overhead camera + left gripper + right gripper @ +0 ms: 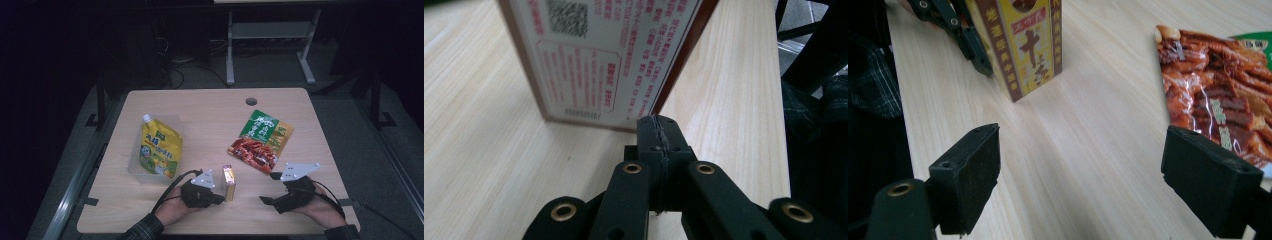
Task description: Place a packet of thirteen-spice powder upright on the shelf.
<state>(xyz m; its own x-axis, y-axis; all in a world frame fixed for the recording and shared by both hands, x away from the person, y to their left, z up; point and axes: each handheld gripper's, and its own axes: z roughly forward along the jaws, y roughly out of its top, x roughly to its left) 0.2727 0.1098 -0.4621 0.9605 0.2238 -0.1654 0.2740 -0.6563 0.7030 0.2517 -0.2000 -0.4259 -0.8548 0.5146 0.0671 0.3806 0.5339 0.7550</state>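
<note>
From where I stand, the far-left thing on the wooden table is a yellow spouted pouch, lying flat in a shallow clear tray and well apart from the work. To its right, near the front edge, the person's left gripper sits low on the table with its jaws pressed together, holding nothing; its closed tip is right up against the bottom near corner of the small box, whether touching or a hair short I cannot tell. In the left gripper view that tip points at the lower edge of the box's printed back face. The box stands upright, its long axis vertical, just to the right of the left gripper and a little farther from the person. The right gripper view shows its yellow and dark-red front with the left gripper meeting its side. Farther right lies open tabletop, and then the right gripper, jaws spread wide and empty, aimed leftward toward the box but clearly apart from it. Behind it, farther back on the right, a green and red snack packet lies flat. The left gripper is much nearer, so I judge any nudge would push the upright box rightward, toward the waiting open jaws.
</note>
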